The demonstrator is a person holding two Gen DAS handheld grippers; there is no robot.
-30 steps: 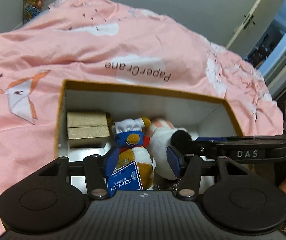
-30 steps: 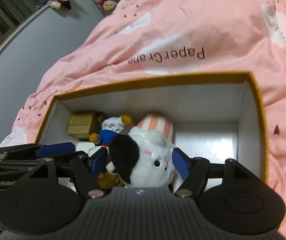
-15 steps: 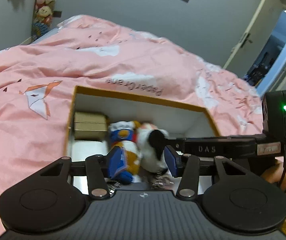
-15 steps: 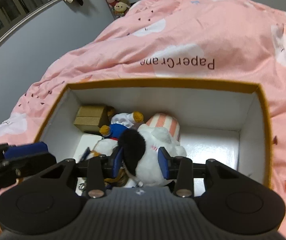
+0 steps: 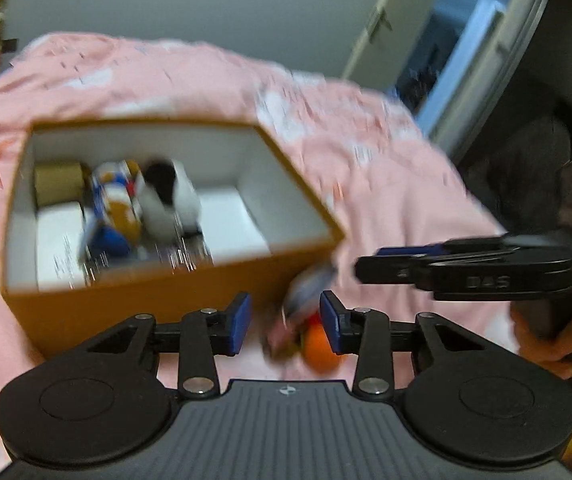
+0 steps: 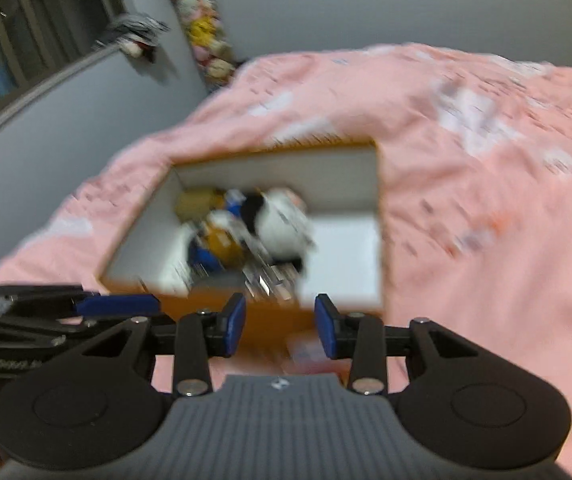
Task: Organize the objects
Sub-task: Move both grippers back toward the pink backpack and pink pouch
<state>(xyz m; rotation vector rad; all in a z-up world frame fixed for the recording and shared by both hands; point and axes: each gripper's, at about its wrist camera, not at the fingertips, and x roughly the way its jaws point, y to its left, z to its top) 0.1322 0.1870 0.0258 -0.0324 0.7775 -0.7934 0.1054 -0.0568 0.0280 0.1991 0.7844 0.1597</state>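
Note:
An orange cardboard box (image 5: 166, 300) with a white inside sits on the pink duvet. It holds a gold carton (image 5: 58, 180), a duck plush (image 5: 118, 204) and a black-and-white plush (image 5: 170, 200). My left gripper (image 5: 286, 324) hovers in front of the box, its jaws closing. A blurred small toy with an orange ball (image 5: 318, 346) lies on the bed just beyond the pads, untouched. My right gripper (image 6: 280, 328) is also in front of the box (image 6: 346, 168), jaws partly apart with nothing between them. The plush (image 6: 282, 224) stays inside the box.
The pink duvet (image 5: 386, 184) covers the whole bed around the box. An open doorway (image 5: 446, 64) is at the far right. Plush toys hang on the wall (image 6: 202, 40). A person's hand (image 5: 558, 340) holds the right gripper (image 5: 398, 260).
Both grippers have drawn back out of the box to its near side, and their jaws have narrowed. The plush toys stay in the box. The small orange toy has come into view.

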